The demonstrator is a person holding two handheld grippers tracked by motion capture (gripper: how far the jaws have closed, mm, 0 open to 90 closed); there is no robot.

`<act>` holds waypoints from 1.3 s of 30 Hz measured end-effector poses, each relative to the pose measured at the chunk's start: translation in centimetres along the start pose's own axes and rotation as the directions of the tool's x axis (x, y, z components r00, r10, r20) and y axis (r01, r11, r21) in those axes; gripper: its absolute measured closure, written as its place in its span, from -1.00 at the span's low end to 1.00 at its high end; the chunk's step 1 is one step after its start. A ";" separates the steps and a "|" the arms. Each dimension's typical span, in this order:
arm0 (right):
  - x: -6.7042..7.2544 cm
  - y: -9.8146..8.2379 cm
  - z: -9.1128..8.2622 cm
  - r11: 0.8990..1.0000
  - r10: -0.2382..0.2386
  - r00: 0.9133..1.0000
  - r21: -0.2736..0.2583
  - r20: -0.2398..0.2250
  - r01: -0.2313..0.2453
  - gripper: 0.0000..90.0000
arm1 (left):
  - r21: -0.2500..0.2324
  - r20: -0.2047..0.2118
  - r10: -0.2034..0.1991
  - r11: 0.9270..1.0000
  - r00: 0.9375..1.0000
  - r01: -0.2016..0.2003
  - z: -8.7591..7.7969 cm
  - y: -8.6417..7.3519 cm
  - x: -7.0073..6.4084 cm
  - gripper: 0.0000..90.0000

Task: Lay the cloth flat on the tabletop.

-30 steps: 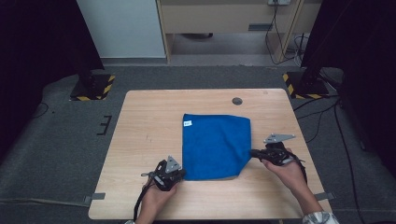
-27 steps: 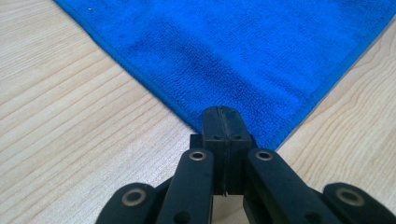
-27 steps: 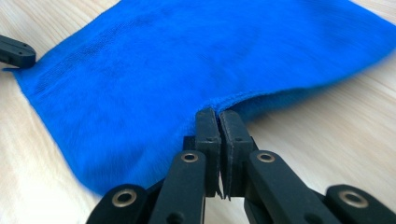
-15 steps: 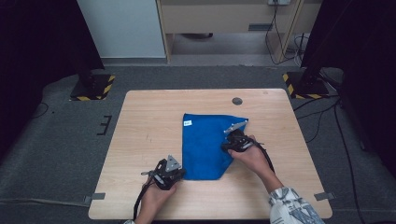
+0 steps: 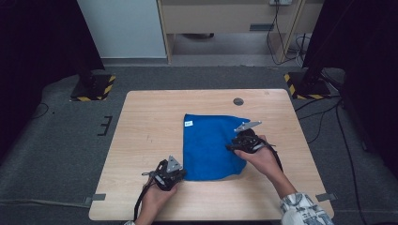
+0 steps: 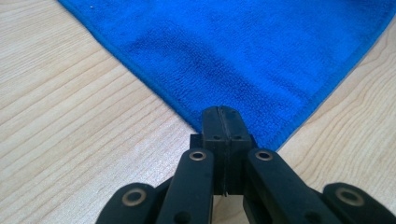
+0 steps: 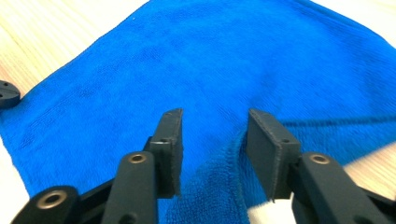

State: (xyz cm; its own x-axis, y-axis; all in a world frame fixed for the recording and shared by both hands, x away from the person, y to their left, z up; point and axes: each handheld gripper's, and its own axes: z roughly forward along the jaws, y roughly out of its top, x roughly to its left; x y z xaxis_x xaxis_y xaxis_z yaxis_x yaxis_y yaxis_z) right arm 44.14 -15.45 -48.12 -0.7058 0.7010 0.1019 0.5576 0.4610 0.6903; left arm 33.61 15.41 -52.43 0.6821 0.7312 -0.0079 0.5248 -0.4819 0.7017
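A blue cloth (image 5: 211, 145) lies on the wooden table (image 5: 150, 122), with its right edge folded in over itself. My left gripper (image 5: 180, 174) rests at the cloth's near-left corner. In the left gripper view its jaws (image 6: 222, 114) are shut on that corner of the cloth (image 6: 243, 56). My right gripper (image 5: 231, 147) hovers over the cloth's right side. Its jaws (image 7: 214, 126) have just been opening, and a raised ridge of the cloth (image 7: 210, 60) stands loose between them, untouched by the pads.
A small black round disc (image 5: 238, 101) sits on the table beyond the cloth; in the right gripper view the disc (image 7: 8, 94) is at the left edge. A white label (image 5: 188, 123) marks the cloth's far-left corner. Bare wood lies left of the cloth.
The right gripper came in leftward from the cloth's right edge, bringing that edge over the cloth, and its jaws have parted. The left gripper has stayed put.
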 end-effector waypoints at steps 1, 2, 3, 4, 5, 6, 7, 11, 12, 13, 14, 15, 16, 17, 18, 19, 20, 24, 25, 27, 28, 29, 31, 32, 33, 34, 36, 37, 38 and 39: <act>-0.2 -0.2 -0.2 1.000 -0.001 1.000 0.000 0.003 0.001 0.22 | 0.000 0.000 0.000 1.000 1.000 0.000 0.0 0.0 0.0 1.00; -0.3 -0.5 -0.3 1.000 0.008 1.000 0.002 0.009 -0.008 0.19 | 0.000 0.000 0.000 1.000 1.000 0.000 0.0 0.0 0.0 1.00; -0.5 -0.7 -0.4 1.000 0.007 1.000 0.006 0.017 -0.007 0.18 | 0.002 0.000 -0.001 1.000 1.000 0.001 0.0 0.0 0.0 1.00; -0.7 -1.0 -0.5 1.000 0.015 1.000 0.011 0.024 -0.015 0.18 | 0.002 0.000 -0.002 1.000 1.000 0.002 -0.1 0.0 0.0 1.00; -0.9 -1.2 -0.7 1.000 0.017 0.999 0.015 0.036 -0.018 0.18 | 0.002 0.000 -0.002 1.000 1.000 0.002 -0.1 -0.1 0.0 1.00; -1.1 -1.5 -0.8 1.000 0.025 0.999 0.016 0.047 -0.026 0.18 | 0.002 0.000 -0.004 1.000 1.000 0.004 -0.1 -0.1 0.1 1.00; -1.3 -1.8 -1.0 0.999 0.035 0.998 0.017 0.054 -0.036 0.20 | 0.001 0.001 -0.007 1.000 1.000 0.007 -0.1 -0.1 0.1 1.00; -2.0 -3.2 -2.0 0.998 0.054 0.995 0.024 0.081 -0.056 0.20 | 0.002 -0.002 -0.007 1.000 1.000 0.007 -0.2 -0.1 0.2 1.00; -2.2 -3.6 -2.3 0.998 0.059 0.995 0.025 0.086 -0.061 0.20 | 0.002 -0.003 -0.007 1.000 1.000 0.007 -0.2 -0.1 0.2 1.00; -2.4 -4.0 -2.5 0.997 0.069 0.993 0.032 0.093 -0.072 0.20 | 0.002 -0.005 -0.006 1.000 1.000 0.006 -0.2 -0.1 0.2 1.00; -2.6 -4.4 -2.6 0.997 0.069 0.993 0.033 0.099 -0.073 0.20 | 0.002 -0.005 -0.006 1.000 1.000 0.006 -0.2 -0.1 0.2 1.00; -2.8 -4.8 -2.7 0.996 0.076 0.992 0.033 0.102 -0.080 0.22 | 0.002 -0.004 -0.006 1.000 1.000 0.006 -0.2 -0.1 0.2 1.00; -2.9 -5.2 -2.8 0.996 0.081 0.991 0.041 0.103 -0.086 0.24 | 0.002 -0.004 -0.006 1.000 1.000 0.006 -0.2 -0.1 0.2 1.00; -3.0 -5.6 -2.9 0.995 0.088 0.991 0.045 0.105 -0.093 0.28 | 0.002 -0.004 -0.006 1.000 1.000 0.006 -0.2 -0.1 0.2 1.00; -3.1 -5.9 -3.0 0.995 0.087 0.990 0.044 0.114 -0.093 0.28 | 0.002 -0.004 -0.006 1.000 1.000 0.006 -0.2 -0.1 0.2 1.00; -3.3 -6.2 -3.0 0.994 0.095 0.989 0.044 0.115 -0.100 0.29 | 0.002 -0.004 -0.006 1.000 1.000 0.006 -0.2 -0.1 0.2 1.00; -3.3 -6.4 -3.0 0.993 0.102 0.988 0.046 0.117 -0.108 0.32 | 0.002 -0.004 -0.006 1.000 1.000 0.006 -0.2 -0.1 0.2 1.00; -3.4 -7.3 -2.9 0.992 0.096 0.987 0.067 0.125 -0.105 0.59 | 0.007 0.000 -0.009 1.000 1.000 0.009 -0.3 -0.2 0.1 1.00; -3.5 -7.4 -3.0 0.991 0.104 0.986 0.068 0.126 -0.113 0.61 | 0.007 0.001 -0.009 1.000 1.000 0.009 -0.3 -0.2 0.1 1.00; -3.5 -7.7 -3.0 0.990 0.115 0.986 0.068 0.125 -0.124 0.63 | 0.010 0.003 -0.012 1.000 1.000 0.011 -0.4 -0.3 0.0 1.00; -3.6 -7.8 -3.0 0.991 0.106 0.986 0.066 0.127 -0.115 0.66 | 0.011 0.003 -0.010 1.000 1.000 0.010 -0.5 -0.3 0.0 1.00; -3.5 -7.9 -3.0 0.991 0.111 0.986 0.067 0.125 -0.120 0.68 | 0.012 0.003 -0.009 1.000 1.000 0.009 -0.6 -0.4 0.0 1.00; -3.5 -8.0 -3.1 0.991 0.109 0.987 0.063 0.121 -0.118 0.72 | 0.015 0.005 -0.009 1.000 1.000 0.009 -0.7 -0.5 -0.1 1.00; -3.5 -8.1 -3.2 0.990 0.115 0.986 0.063 0.117 -0.123 0.73 | 0.016 0.006 -0.010 1.000 1.000 0.010 -0.8 -0.5 -0.2 1.00; -3.4 -8.1 -3.3 0.991 0.116 0.986 0.057 0.116 -0.124 0.76 | 0.017 0.005 -0.011 1.000 1.000 0.011 -0.8 -0.6 -0.2 1.00; -3.4 -8.1 -3.4 0.990 0.120 0.986 0.054 0.116 -0.127 0.77 | 0.018 0.005 -0.013 1.000 1.000 0.013 -0.9 -0.6 -0.2 1.00; -3.4 -8.2 -3.6 0.990 0.124 0.986 0.054 0.111 -0.131 0.82 | 0.020 0.006 -0.017 1.000 1.000 0.016 -1.0 -0.6 -0.2 1.00; -3.3 -8.3 -3.7 0.990 0.127 0.986 0.051 0.109 -0.133 0.83 | 0.020 0.006 -0.019 1.000 1.000 0.019 -1.0 -0.7 -0.1 1.00; -3.3 -8.4 -3.7 0.990 0.127 0.986 0.052 0.105 -0.133 0.84 | 0.020 0.005 -0.022 1.000 1.000 0.022 -1.0 -0.7 -0.1 1.00; -3.3 -8.5 -3.8 0.990 0.124 0.987 0.050 0.104 -0.130 0.84 | 0.020 0.004 -0.025 0.999 1.000 0.025 -1.1 -0.7 -0.1 1.00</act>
State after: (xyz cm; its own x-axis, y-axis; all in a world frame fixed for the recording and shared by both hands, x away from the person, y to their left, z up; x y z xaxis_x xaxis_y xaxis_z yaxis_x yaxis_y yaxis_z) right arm 40.09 -23.75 -51.60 -0.5818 0.8057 0.1113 0.6654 0.3928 0.6348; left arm 32.64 16.18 -52.18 0.6708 0.7411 -0.0285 0.5519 -0.4732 0.6867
